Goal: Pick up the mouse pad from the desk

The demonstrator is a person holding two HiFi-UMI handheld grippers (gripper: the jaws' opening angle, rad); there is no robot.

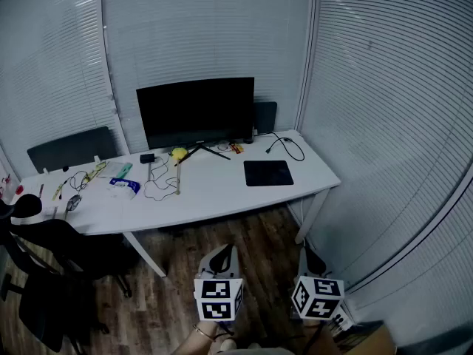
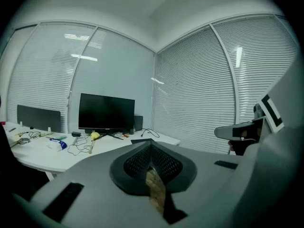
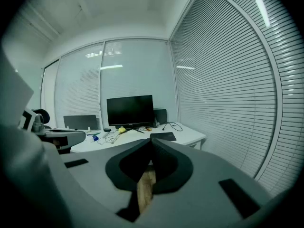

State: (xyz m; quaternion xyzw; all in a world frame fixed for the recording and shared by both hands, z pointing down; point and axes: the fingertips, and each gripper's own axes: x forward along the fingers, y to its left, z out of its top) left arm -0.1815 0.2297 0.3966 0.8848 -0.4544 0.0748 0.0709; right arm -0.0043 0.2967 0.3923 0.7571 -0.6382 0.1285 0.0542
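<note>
Slatted blinds (image 1: pixel 384 87) close the room on the far side and on your right. A white desk (image 1: pixel 222 194) stands against them on a wood-pattern floor (image 1: pixel 259 250). A black office chair (image 1: pixel 44 272) sits at the desk's left end, partly tucked under it.

A dark monitor (image 1: pixel 196 112) stands upright at the back of the desk, near the middle.

Your left gripper (image 1: pixel 223 250) and right gripper (image 1: pixel 307 253) are held low over the floor, side by side and well short of the desk. Both point toward it, a little below level. In the left gripper view the jaws of the left gripper (image 2: pixel 151 144) meet at the tips with nothing between them. The right gripper (image 3: pixel 152 142) reads the same in its own view: jaws together, empty.

The mouse pad (image 1: pixel 268 173) lies flat on the right part of the desk, in front of and to the right of the monitor. It is well apart from both grippers. A looped black cable (image 1: pixel 287 146) lies just behind it.

A small yellow object (image 1: pixel 179 153) sits by the monitor's foot; it is too small to identify with confidence.
</note>
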